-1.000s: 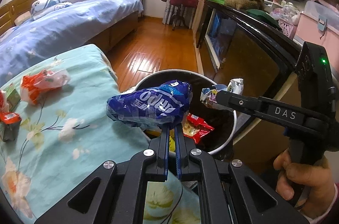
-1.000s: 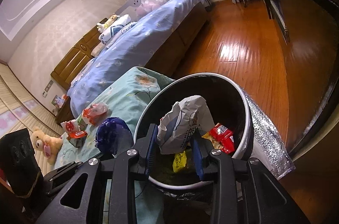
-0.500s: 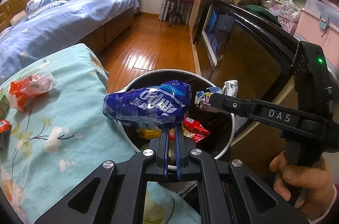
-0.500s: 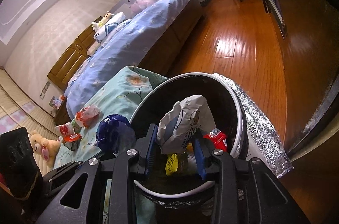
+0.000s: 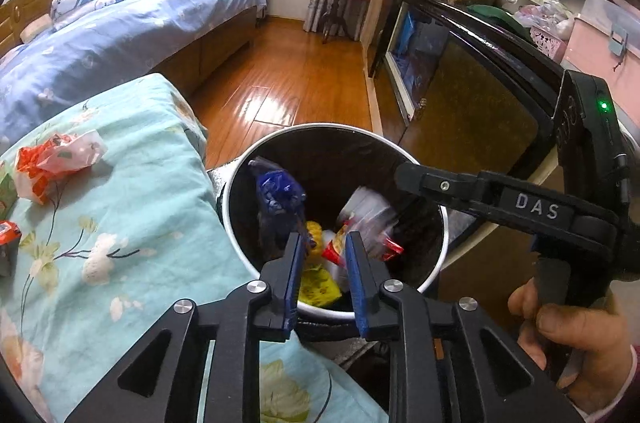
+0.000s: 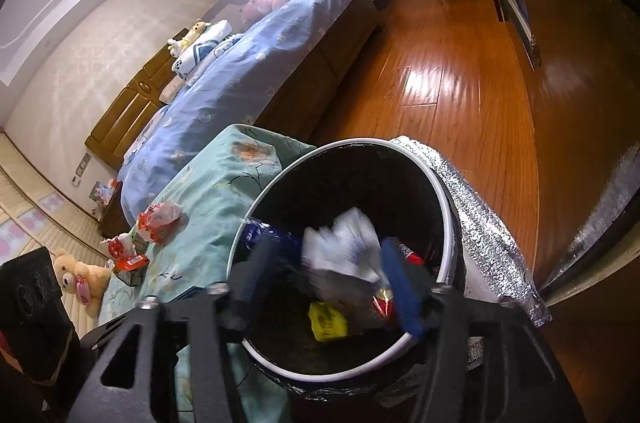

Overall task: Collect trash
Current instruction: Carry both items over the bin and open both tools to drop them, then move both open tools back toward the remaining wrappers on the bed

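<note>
From my seat I see a bed [image 5: 132, 223] under a pale teal flowered cover, with a crumpled red and white wrapper [image 5: 52, 163] lying on it and more red wrappers [image 6: 128, 255] near its left edge. The wooden floor [image 5: 280, 83] carries a round bin [image 5: 280, 143] with a white rim, just beside the bed's corner, and a larger bed [image 5: 120, 35] with a blue quilt further back.

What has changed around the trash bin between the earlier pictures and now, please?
Both grippers let go. The left gripper, jaws opening, released the blue wrapper, which now lies inside the trash bin. The right gripper, jaws also opening, dropped the white wrapper, seen blurred as it falls into the bin. Unchanged: both grippers above the bin, and the orange wrapper on the floral cloth.
</note>
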Action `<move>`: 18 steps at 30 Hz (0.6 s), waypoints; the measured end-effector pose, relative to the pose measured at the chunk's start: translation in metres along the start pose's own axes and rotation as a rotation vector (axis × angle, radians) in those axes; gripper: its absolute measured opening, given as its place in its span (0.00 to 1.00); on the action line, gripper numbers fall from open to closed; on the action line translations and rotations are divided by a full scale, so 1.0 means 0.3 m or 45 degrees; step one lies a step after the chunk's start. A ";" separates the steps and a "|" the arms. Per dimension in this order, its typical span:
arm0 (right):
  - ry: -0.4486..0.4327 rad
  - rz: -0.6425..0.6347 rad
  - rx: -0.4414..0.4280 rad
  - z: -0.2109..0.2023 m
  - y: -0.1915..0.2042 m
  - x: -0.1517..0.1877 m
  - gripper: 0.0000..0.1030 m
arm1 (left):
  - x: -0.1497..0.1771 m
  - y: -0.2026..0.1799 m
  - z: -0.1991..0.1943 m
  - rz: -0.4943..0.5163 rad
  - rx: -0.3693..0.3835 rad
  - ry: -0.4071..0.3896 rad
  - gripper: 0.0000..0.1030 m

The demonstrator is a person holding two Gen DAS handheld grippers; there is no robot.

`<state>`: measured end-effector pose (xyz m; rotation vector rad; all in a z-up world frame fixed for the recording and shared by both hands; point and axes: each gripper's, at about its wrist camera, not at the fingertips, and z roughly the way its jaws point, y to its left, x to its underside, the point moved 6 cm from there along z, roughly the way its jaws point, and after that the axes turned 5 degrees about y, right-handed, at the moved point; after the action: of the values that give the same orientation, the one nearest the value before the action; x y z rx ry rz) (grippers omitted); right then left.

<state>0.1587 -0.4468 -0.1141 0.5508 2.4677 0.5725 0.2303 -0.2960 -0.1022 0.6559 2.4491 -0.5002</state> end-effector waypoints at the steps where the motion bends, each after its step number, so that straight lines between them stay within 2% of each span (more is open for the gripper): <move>1: -0.002 0.002 0.001 -0.003 0.000 0.001 0.62 | 0.002 0.001 -0.005 -0.002 -0.002 -0.004 0.32; 3: -0.007 0.003 0.002 -0.007 0.003 0.000 0.64 | 0.009 0.006 -0.020 -0.010 -0.017 -0.018 0.41; 4: -0.010 0.001 0.001 -0.011 0.006 0.002 0.65 | 0.015 0.010 -0.029 -0.014 -0.021 -0.027 0.43; 12: -0.012 -0.014 -0.011 -0.014 0.054 0.029 0.76 | 0.086 0.096 -0.090 -0.096 -0.049 -0.028 0.43; 18: 0.004 -0.055 -0.034 -0.001 0.125 0.066 0.77 | 0.139 0.176 -0.150 -0.162 -0.086 -0.035 0.44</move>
<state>0.1529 -0.4063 -0.1032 0.4849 2.4652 0.5886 0.2104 -0.2176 -0.1027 0.4648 2.4804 -0.4697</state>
